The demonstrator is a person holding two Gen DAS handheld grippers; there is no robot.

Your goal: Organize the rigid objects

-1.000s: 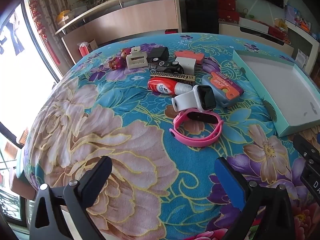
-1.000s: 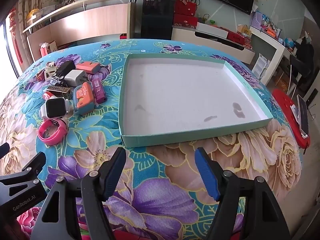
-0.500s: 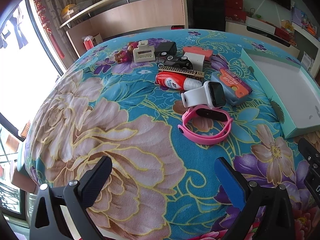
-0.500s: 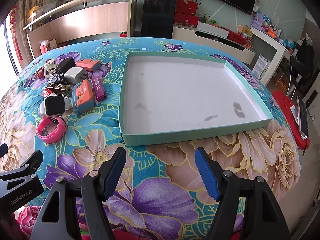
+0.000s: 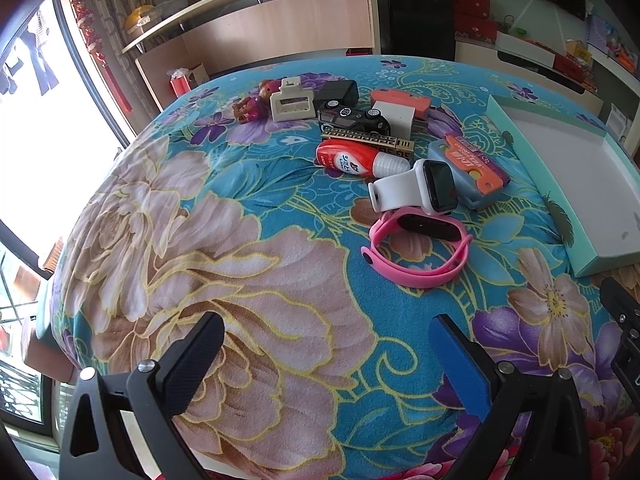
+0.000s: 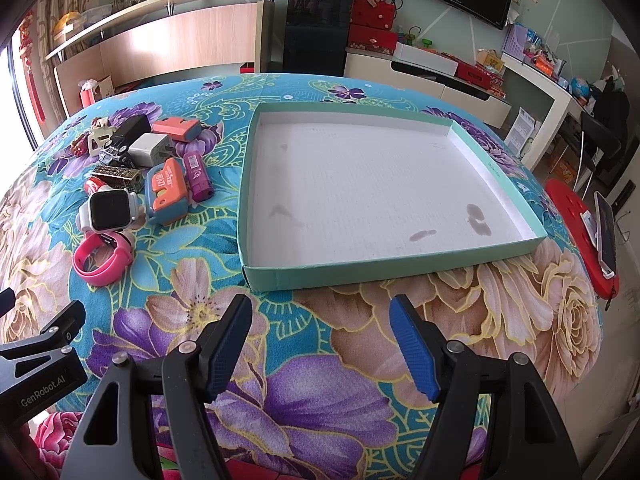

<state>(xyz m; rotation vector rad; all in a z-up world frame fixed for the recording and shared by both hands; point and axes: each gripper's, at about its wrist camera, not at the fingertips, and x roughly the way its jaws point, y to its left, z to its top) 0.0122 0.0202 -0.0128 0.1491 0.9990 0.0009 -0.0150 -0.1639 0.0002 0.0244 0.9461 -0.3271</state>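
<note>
Your pile of small rigid things sits on the floral cloth (image 5: 248, 264), left of the tray (image 6: 280, 276) and well apart from both grippers. Nearest you: pink band (image 5: 416, 252), then the white watch (image 5: 416, 192) touching it. Behind those, the red-and-white bottle (image 5: 356, 160), the orange-and-blue case (image 5: 472, 168), the toy car (image 5: 354, 118), a white charger (image 5: 396, 118), a cream clip (image 5: 290, 104). From the right wrist view, a purple stick (image 6: 197, 176) lies just beside the case.

Tray is bare inside but for a few faint stains. Nothing sorted yet.

What changes over the last second: almost nothing. The left wrist view drifts a little, so the pile sits slightly lower in frame than before; no object shifts on the cloth. The right view holds the same framing.

Left gripper (image 5: 326, 350): jaws spread, nothing between them. Right gripper (image 6: 320, 344): jaws spread as before, empty, hanging just short of the tray's near wall.

Reading: you are paused at the start. The pink band looks like the easiest first pick for your left side.
</note>
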